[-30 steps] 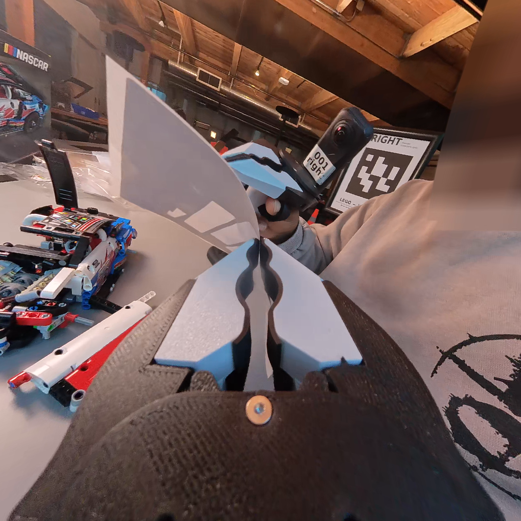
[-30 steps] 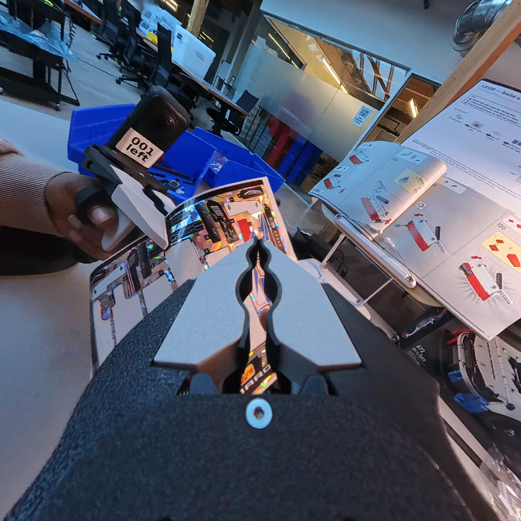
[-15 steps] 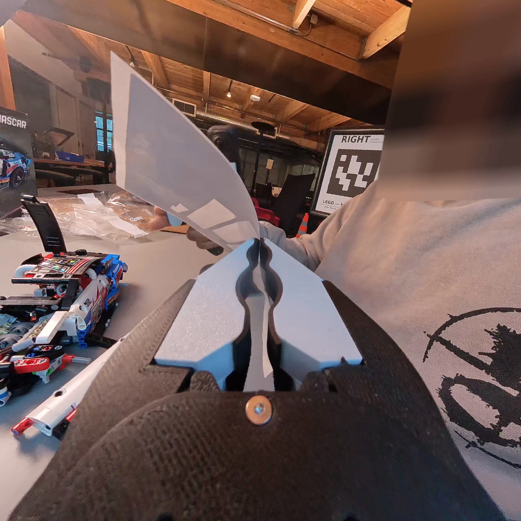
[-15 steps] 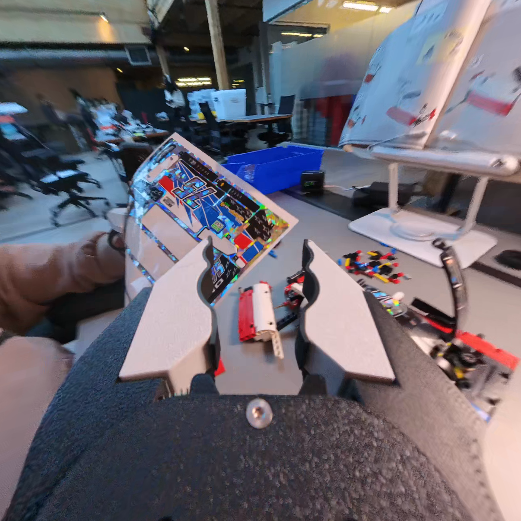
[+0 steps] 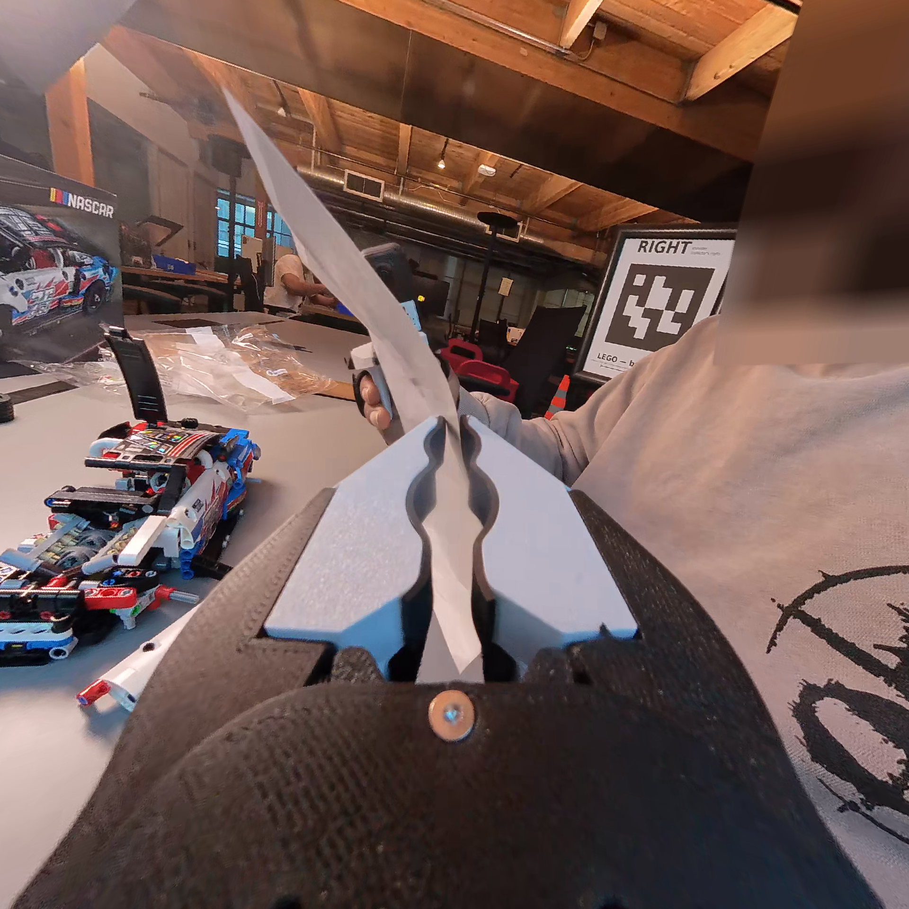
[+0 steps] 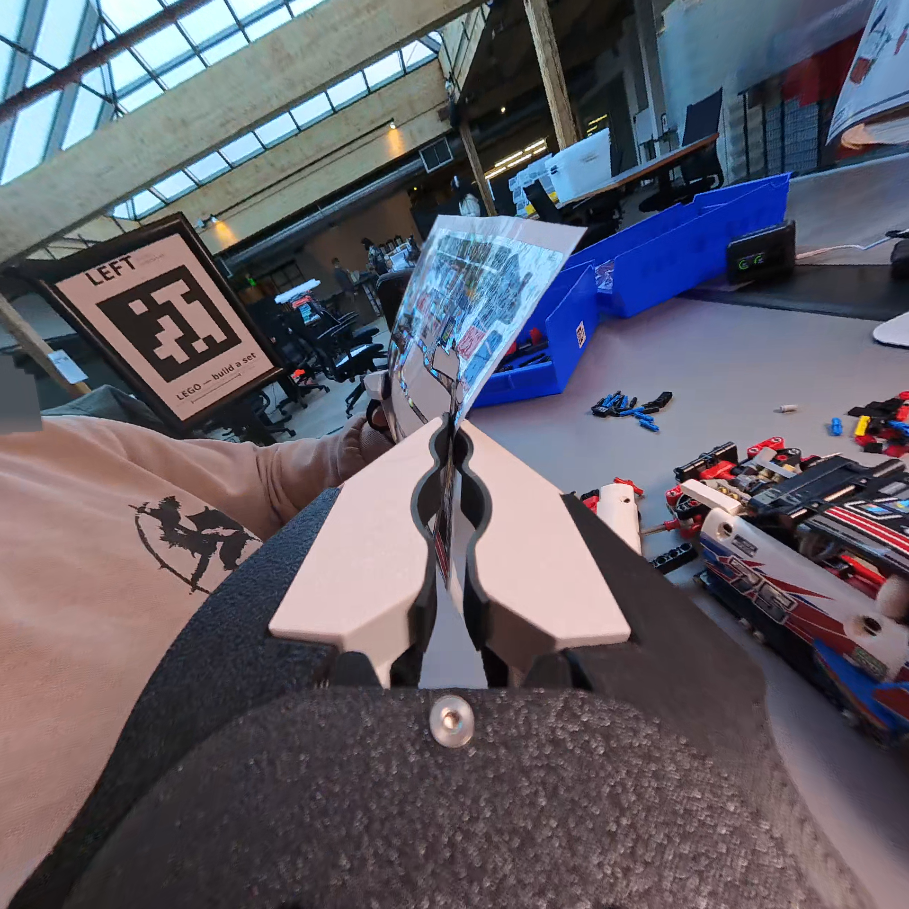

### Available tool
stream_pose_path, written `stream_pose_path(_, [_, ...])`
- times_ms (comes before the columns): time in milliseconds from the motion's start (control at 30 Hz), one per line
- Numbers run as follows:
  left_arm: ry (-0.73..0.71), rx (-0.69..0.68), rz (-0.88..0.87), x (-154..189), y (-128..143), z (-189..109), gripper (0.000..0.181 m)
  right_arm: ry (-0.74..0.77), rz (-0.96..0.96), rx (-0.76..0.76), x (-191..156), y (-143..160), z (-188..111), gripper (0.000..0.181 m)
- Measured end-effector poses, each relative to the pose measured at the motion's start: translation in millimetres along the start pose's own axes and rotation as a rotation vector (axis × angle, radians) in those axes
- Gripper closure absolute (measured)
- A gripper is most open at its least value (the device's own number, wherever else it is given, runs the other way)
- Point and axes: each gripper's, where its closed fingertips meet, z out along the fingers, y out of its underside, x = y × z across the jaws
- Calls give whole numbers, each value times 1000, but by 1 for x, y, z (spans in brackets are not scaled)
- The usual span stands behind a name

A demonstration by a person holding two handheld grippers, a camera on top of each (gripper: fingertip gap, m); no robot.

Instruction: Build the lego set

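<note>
A sticker sheet (image 5: 334,275) is held up in the air, its white back showing in the left wrist view and its shiny printed side (image 6: 472,305) in the right wrist view. My left gripper (image 5: 452,423) is shut on one edge of it. My right gripper (image 6: 450,420) is shut on another edge. Each gripper shows partly behind the sheet in the other's view. The part-built race car (image 5: 157,501) stands on the grey table and also shows in the right wrist view (image 6: 811,541). A white and red panel (image 5: 133,679) lies beside it.
Blue bins (image 6: 664,265) and loose small pieces (image 6: 634,406) lie on the table beyond the car. The set's box (image 5: 54,275) and plastic bags (image 5: 221,359) stand at the far side. Framed marker signs (image 5: 659,300) (image 6: 162,324) stand nearby. The person's torso is close. The gap from one gripper's tips to the other's is roughly 11 cm. My right tips are roughly 15 cm from the part-built race car (image 5: 157,501).
My right gripper let go of the sheet, swung with its jaws open, and has now closed on it again. The sheet has turned nearly edge-on in the left wrist view.
</note>
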Motion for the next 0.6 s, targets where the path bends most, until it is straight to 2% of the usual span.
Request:
stream_pose_path(167, [-35,5,-13,-6,-4,-2,165,-24,45,-28,0,6,0,181])
stream_pose_path(300, [-100,-16,-37,-16,-1,-1,162,-24,52,-72,0,16,5,181])
stream_pose_path(433, [-156,-41,-47,-23,6,3,180,-26,70,-103,1,25,10,181])
stream_pose_path(600, [-206,-37,-110,-33,8,2,181,-8,78,-100,5,26,10,181])
